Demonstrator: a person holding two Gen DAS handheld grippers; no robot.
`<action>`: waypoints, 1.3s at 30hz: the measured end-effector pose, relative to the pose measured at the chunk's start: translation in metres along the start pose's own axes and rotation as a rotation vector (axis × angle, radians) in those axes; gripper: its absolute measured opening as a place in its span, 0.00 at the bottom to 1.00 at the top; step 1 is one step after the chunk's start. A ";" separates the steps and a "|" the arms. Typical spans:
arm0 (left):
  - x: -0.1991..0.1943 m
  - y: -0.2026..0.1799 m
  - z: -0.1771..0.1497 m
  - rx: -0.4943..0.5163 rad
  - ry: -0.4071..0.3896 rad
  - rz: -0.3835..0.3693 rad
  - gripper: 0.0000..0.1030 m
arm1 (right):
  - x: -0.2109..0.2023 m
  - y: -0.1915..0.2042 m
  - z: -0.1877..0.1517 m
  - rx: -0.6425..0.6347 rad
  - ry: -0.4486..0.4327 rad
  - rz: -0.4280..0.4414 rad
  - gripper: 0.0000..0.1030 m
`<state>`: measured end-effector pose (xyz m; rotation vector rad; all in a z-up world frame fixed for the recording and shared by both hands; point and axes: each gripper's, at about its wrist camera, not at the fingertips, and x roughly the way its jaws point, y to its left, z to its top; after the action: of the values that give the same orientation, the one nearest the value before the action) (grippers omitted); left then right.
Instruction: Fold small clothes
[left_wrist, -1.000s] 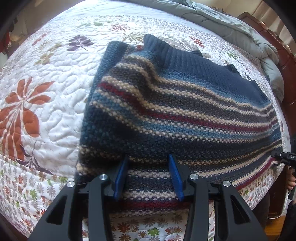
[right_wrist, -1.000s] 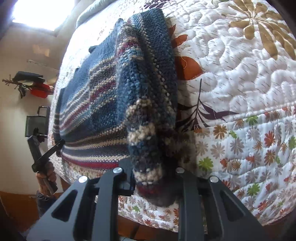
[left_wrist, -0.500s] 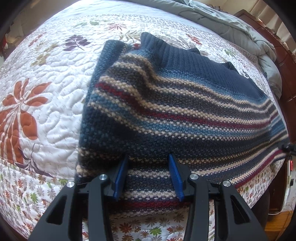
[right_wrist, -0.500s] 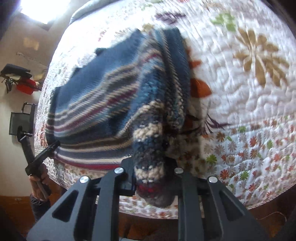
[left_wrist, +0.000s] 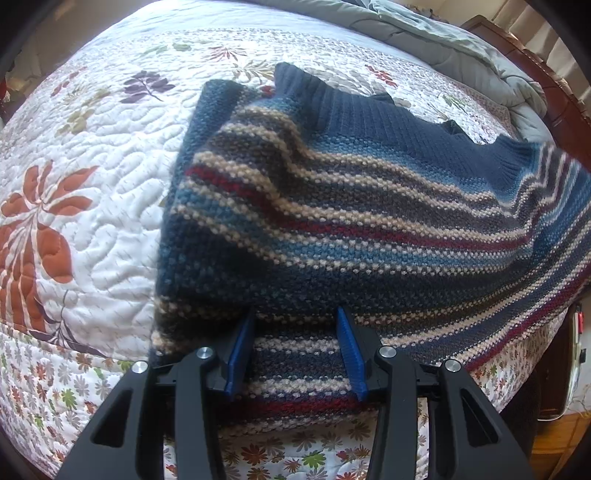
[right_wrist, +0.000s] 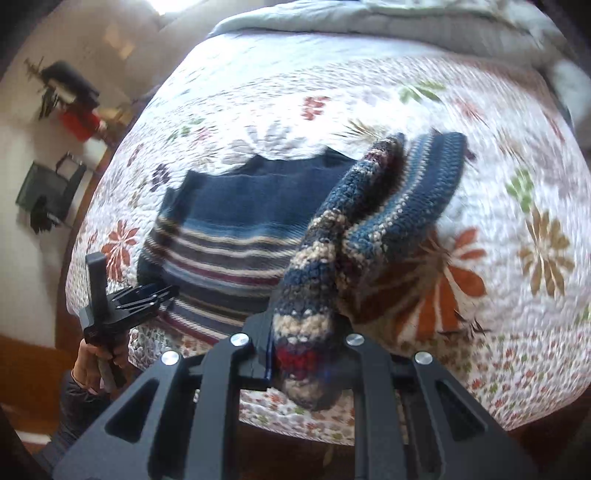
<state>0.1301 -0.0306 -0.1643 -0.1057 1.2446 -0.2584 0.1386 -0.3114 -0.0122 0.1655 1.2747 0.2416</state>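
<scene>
While the right tongs (right_wrist: 306, 354) lift a clamped edge of the striped blue knitted sweater (left_wrist: 351, 229), the left tongs (left_wrist: 295, 354), jaws apart, straddle its hem at lower centre; next, carry the fold across.

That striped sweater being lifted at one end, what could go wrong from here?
1. The right tool pinches only a thick bunch of the sweater hem; the heavy knit could slip out as it is carried.
2. The left tool straddles the hem with its fingers apart, so that side seems not pinned and may drag, skewing the fold.
3. The hem lies at the edge of the quilt; loose fabric might slide off the bed.
</scene>
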 end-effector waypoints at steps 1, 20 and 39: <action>0.000 0.001 0.000 -0.001 0.000 -0.002 0.44 | 0.001 0.012 0.003 -0.027 -0.002 -0.006 0.16; -0.005 0.011 0.001 -0.003 0.009 -0.043 0.48 | 0.082 0.151 -0.005 -0.330 0.127 0.005 0.16; -0.012 0.023 0.008 -0.064 0.034 -0.125 0.52 | 0.115 0.139 -0.029 -0.237 0.233 0.278 0.51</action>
<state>0.1373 -0.0057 -0.1556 -0.2359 1.2820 -0.3297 0.1294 -0.1467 -0.0909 0.1133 1.4412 0.6633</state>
